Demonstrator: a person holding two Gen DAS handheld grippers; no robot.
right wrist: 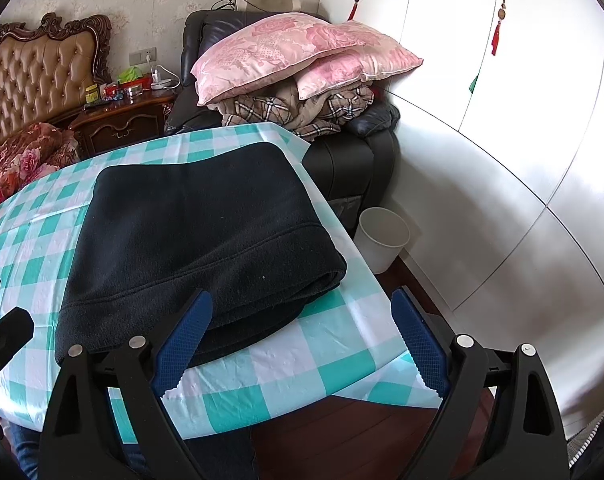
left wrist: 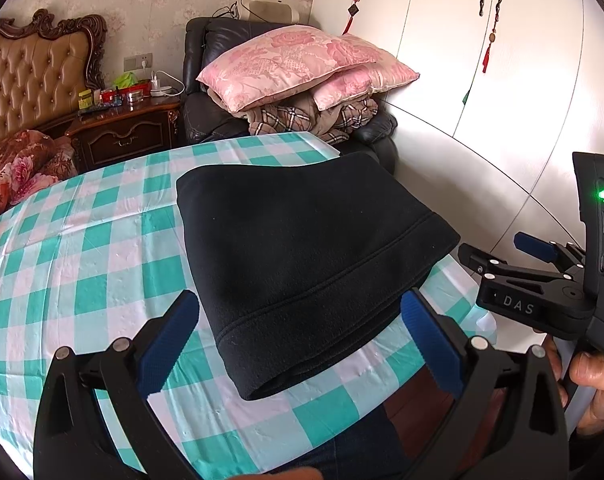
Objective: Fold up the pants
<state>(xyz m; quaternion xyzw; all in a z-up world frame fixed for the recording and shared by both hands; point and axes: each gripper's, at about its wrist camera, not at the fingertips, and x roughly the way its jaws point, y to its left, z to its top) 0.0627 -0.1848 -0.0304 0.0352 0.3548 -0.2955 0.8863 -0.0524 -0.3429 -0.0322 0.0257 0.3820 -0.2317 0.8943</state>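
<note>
The black fleece pants point(left wrist: 302, 248) lie folded in a thick stack on the teal and white checked tablecloth point(left wrist: 81, 248); they also show in the right wrist view point(right wrist: 197, 232). My left gripper point(left wrist: 302, 320) is open, its blue pads apart, hovering just above the stack's near edge and holding nothing. My right gripper point(right wrist: 302, 320) is open and empty above the table's near right corner, its left pad point(right wrist: 185, 340) over the stack's near edge. In the left wrist view the right gripper's fingertips point(left wrist: 498, 250) sit just right of the stack.
The table's right edge point(right wrist: 342, 224) drops to a white bin point(right wrist: 382, 240) on the floor. A black armchair point(right wrist: 342, 160) piled with pink pillows point(right wrist: 293, 48) and a plaid blanket stands behind. White wardrobe doors point(right wrist: 502, 140) are on the right; a bed and nightstand point(left wrist: 121, 132) on the left.
</note>
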